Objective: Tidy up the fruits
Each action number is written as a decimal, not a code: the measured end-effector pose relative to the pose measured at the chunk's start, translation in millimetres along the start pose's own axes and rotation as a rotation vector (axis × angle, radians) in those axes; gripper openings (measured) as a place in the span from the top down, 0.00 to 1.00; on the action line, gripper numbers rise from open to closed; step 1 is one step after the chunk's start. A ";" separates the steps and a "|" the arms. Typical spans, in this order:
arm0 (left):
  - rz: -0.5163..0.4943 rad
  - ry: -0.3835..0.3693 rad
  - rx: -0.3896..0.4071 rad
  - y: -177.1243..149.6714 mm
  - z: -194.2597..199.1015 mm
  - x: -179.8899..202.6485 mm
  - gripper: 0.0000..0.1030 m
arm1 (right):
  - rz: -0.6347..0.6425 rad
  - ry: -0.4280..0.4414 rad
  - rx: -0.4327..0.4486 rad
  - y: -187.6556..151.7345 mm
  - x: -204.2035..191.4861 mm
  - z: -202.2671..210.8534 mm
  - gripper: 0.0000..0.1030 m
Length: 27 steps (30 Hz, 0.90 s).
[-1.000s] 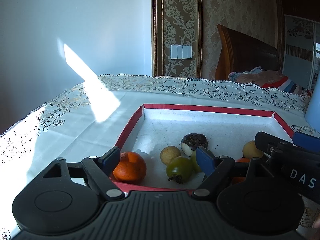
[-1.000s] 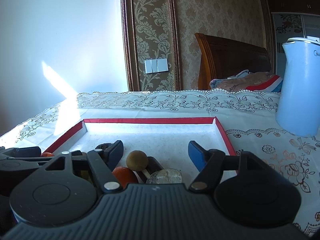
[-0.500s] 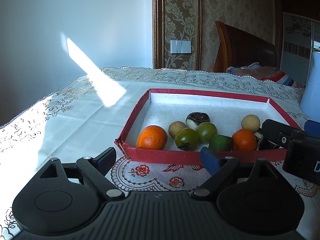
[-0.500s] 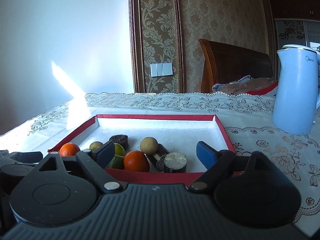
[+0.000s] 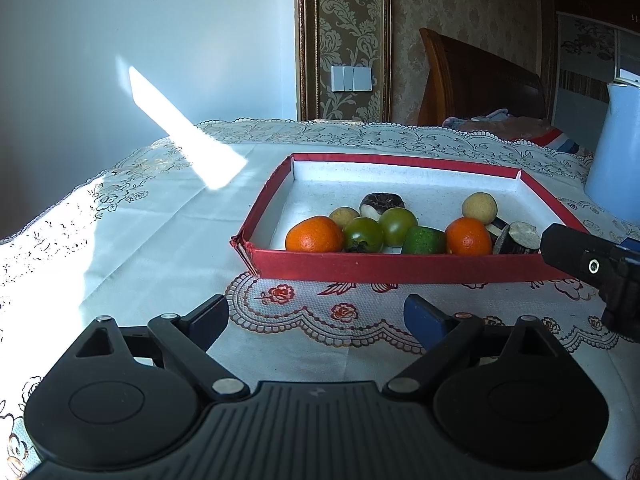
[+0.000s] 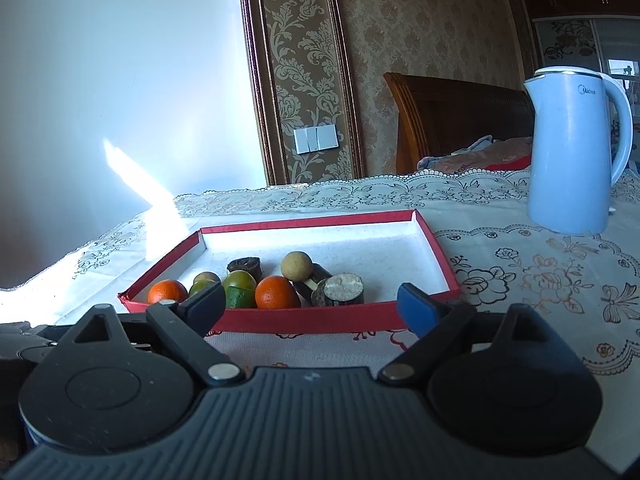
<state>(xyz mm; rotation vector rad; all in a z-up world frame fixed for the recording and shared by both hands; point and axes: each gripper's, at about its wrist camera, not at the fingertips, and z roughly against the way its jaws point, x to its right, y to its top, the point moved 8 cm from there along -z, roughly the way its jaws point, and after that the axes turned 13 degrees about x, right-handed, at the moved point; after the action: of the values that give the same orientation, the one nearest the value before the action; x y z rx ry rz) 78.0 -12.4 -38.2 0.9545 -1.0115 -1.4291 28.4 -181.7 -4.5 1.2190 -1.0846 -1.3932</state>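
Note:
A red-walled tray [image 5: 400,268] with a white floor holds several fruits in a row along its near wall: two oranges [image 5: 314,234] [image 5: 468,236], green tomatoes [image 5: 363,234], a green fruit [image 5: 424,240], tan balls [image 5: 479,208] and dark cut pieces [image 5: 516,236]. My left gripper [image 5: 316,318] hangs open over the tablecloth, short of the tray, with nothing between its fingers. My right gripper [image 6: 310,306] is also short of the tray [image 6: 304,320]; its jaws are opening and hold nothing. The orange [image 6: 276,292] lies beyond its fingertips.
A pale blue kettle [image 6: 572,152] stands on the lace tablecloth to the right of the tray. A wooden headboard [image 6: 452,120] with bedding rises behind the table. One black finger of the right gripper [image 5: 588,264] shows at the right edge of the left wrist view.
Both grippers have drawn back out of the tray to the cloth in front of it, leaving the fruit inside. The right jaws have spread wider.

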 end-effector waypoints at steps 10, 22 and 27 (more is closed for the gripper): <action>0.004 0.014 -0.014 -1.1 -0.9 0.2 0.03 | -0.021 -0.026 -0.026 -9.2 11.6 -0.8 0.09; -0.035 0.023 0.008 5.6 -7.2 4.6 0.03 | -0.022 -0.032 -0.075 -18.0 12.5 -8.8 0.09; -0.037 0.025 0.000 4.7 -9.4 4.6 0.03 | -0.022 -0.034 -0.076 -18.4 12.2 -9.6 0.09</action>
<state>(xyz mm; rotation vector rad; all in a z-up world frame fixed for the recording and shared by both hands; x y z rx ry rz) 88.0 -18.0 -36.8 0.9931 -0.9800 -1.4450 35.5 -191.3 -25.4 1.1592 -1.0352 -1.4633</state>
